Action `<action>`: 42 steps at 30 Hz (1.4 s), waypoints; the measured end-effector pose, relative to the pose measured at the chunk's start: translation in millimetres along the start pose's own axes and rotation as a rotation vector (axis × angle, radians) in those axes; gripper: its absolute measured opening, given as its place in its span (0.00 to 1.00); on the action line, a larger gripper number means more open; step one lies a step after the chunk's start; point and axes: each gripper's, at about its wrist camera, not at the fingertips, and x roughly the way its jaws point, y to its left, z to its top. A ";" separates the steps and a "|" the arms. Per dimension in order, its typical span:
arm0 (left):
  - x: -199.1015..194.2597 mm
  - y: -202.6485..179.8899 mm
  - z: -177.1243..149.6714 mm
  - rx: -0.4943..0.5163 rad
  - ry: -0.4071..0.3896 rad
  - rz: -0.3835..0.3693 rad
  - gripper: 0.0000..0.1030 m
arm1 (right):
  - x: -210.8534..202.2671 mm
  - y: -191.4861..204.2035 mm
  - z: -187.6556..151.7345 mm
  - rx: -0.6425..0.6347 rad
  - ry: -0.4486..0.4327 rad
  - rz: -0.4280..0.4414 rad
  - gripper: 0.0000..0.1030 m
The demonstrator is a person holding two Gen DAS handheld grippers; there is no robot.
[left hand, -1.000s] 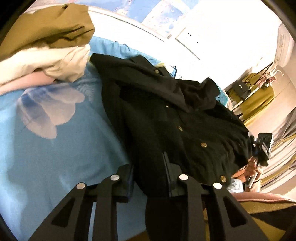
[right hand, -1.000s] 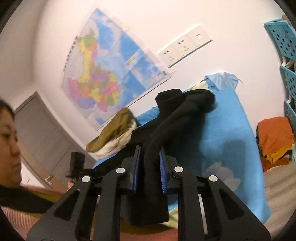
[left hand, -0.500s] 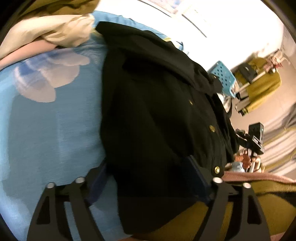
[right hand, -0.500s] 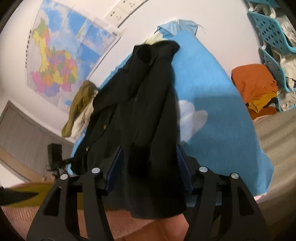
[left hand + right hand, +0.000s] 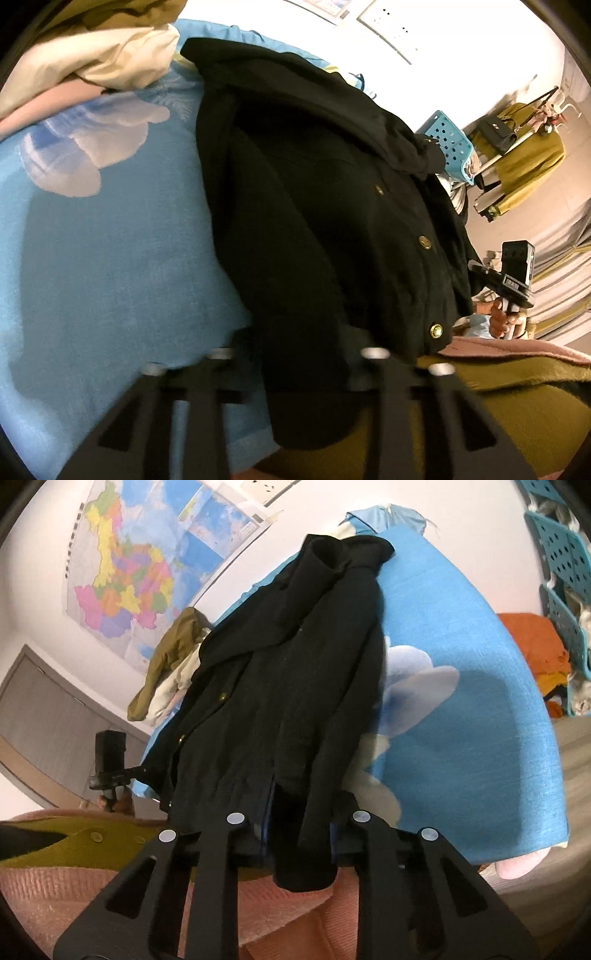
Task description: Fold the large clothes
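Note:
A black jacket (image 5: 325, 206) with gold buttons lies lengthwise on the blue flowered bedsheet (image 5: 110, 258); it also shows in the right wrist view (image 5: 288, 686). My left gripper (image 5: 295, 369) stands at the jacket's near hem, jaws apart with black cloth hanging between them. My right gripper (image 5: 299, 834) stands at the hem's other corner, jaws apart with a sleeve end hanging between them. The sheet also shows in the right wrist view (image 5: 461, 720).
A heap of olive, cream and pink clothes (image 5: 92, 62) lies at the bed's far left. Orange clothes (image 5: 535, 646) and blue baskets (image 5: 561, 554) stand right of the bed. Olive and pink cloth (image 5: 74, 867) lies in front.
Both grippers have opened from a tight grip on the jacket, then narrowed somewhat. The jacket has been lowered and spread flat along the bed. Both views have tilted down toward it.

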 end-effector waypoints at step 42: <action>-40.5 26.7 243.5 -0.159 -0.154 -0.121 0.09 | 32.6 -18.3 253.1 0.263 -0.275 0.173 0.14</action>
